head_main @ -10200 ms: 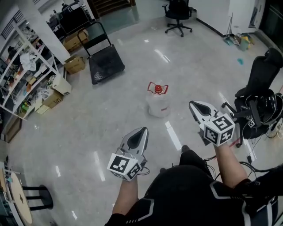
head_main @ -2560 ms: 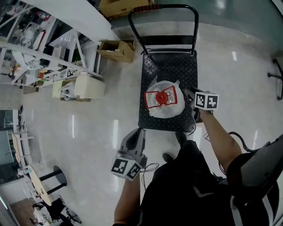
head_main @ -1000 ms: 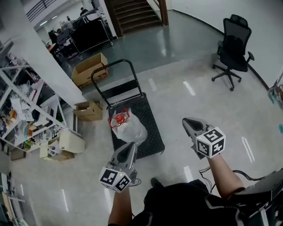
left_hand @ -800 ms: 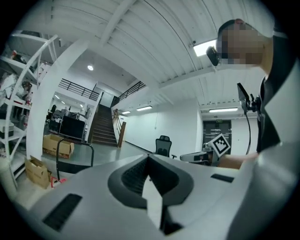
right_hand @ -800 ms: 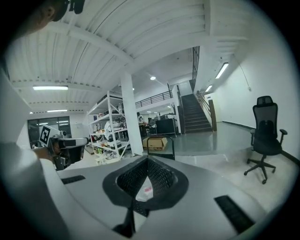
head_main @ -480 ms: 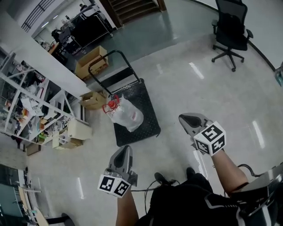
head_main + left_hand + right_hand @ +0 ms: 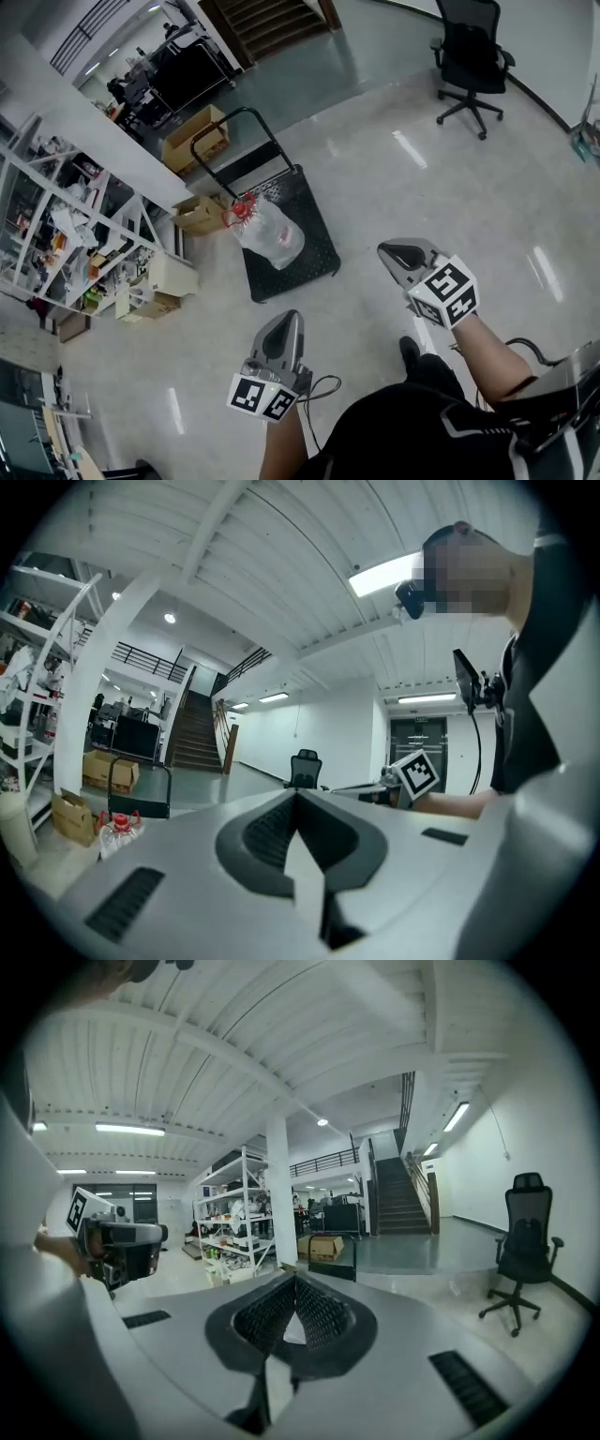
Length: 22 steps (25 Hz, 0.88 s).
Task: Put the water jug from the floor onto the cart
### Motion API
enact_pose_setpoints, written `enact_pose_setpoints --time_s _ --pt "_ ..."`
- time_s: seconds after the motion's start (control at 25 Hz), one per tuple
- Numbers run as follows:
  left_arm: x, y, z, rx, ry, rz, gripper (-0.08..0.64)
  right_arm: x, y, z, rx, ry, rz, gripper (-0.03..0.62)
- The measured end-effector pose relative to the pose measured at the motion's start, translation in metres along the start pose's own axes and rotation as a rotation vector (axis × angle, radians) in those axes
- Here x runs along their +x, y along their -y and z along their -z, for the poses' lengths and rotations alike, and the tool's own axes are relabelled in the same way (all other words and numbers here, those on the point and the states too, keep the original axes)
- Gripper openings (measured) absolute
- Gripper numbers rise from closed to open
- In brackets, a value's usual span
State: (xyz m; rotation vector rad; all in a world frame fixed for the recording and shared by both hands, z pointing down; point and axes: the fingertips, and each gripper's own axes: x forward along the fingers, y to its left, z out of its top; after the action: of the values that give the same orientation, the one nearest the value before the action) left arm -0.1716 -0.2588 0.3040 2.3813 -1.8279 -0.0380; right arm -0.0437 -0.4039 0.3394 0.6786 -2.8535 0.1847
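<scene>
1. Water jug (image 7: 270, 236) is off the floor and on the black deck of the cart (image 7: 314, 253), toward the handle end, red cap pointing that way. It looks tilted; I can't tell if it is standing or leaning.
2. Left gripper (image 7: 287, 323): jaws clenched tip to tip, nothing between them, well apart from the cart.
3. Right gripper (image 7: 397, 253): jaws likewise pressed together, empty, held over the floor.
4. My read: the placement looks done. All that seems left is confirming the jug sits steady near the deck's edge.
</scene>
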Motion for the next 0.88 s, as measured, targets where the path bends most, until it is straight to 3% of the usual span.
enact_pose_setpoints --time_s 0.12,0.44,0.6,0.88 --pt "-0.051 0.015 0.022 -0.019 0.009 0.036 -0.009 -0.032 -0.046 0.018 -0.020 0.005 0.070 0.002" --pt "-0.185 0.058 0.069 -0.045 -0.016 0.179 -0.009 -0.129 -0.169 0.067 0.048 -0.023 0.202 0.002" --pt "-0.230 0.075 0.067 -0.063 -0.011 0.194 -0.009 -0.170 -0.218 0.064 0.036 -0.019 0.216 0.003" --pt "-0.276 0.159 0.047 -0.013 0.030 0.221 -0.009 -0.266 -0.258 0.069 0.007 -0.003 0.204 0.002"
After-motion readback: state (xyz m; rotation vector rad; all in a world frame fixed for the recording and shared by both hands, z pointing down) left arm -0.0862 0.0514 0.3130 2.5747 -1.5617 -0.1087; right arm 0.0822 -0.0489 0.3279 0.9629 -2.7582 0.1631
